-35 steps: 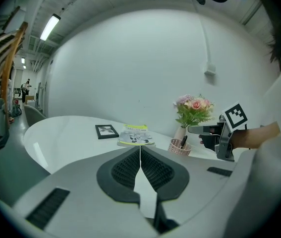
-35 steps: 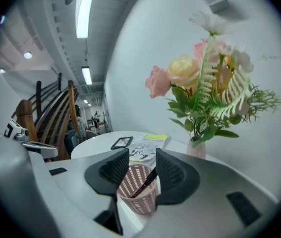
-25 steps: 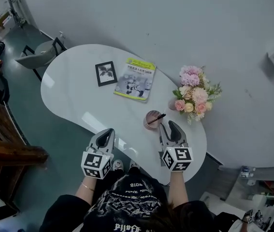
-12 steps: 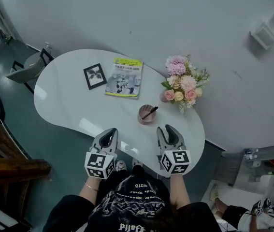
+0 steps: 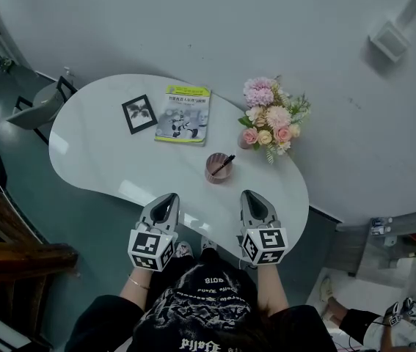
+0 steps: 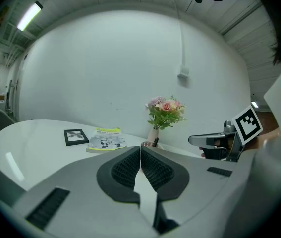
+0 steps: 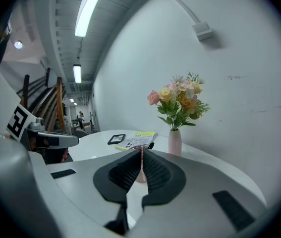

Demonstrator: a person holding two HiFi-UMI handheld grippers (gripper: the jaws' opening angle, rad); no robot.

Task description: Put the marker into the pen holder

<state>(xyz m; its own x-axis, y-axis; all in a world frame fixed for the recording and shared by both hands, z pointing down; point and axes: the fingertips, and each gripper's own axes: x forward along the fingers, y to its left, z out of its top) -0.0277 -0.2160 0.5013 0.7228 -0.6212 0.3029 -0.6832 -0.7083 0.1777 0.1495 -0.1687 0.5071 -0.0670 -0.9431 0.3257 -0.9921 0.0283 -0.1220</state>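
Note:
A black marker [image 5: 222, 165] stands tilted inside the pink pen holder [image 5: 216, 171] on the white table [image 5: 105, 152]. My right gripper [image 5: 252, 197] sits at the table's near edge, apart from the holder. Its jaws have just been closing and are now shut with nothing between them. My left gripper [image 5: 166, 199] hangs shut and empty at the near edge too. In the left gripper view the holder [image 6: 145, 144] and marker [image 6: 155, 142] peek over the shut jaws. The right gripper view shows the holder [image 7: 141, 147] just beyond the closed pads.
A vase of pink flowers [image 5: 268, 123] stands right of the holder by the wall. A magazine [image 5: 184, 114] and a small black picture frame [image 5: 139, 114] lie farther back. A grey chair [image 5: 35, 112] is at the table's far left end.
The right gripper drew back from the pen holder toward the near edge and its jaws went from open to shut. The marker stays in the holder.

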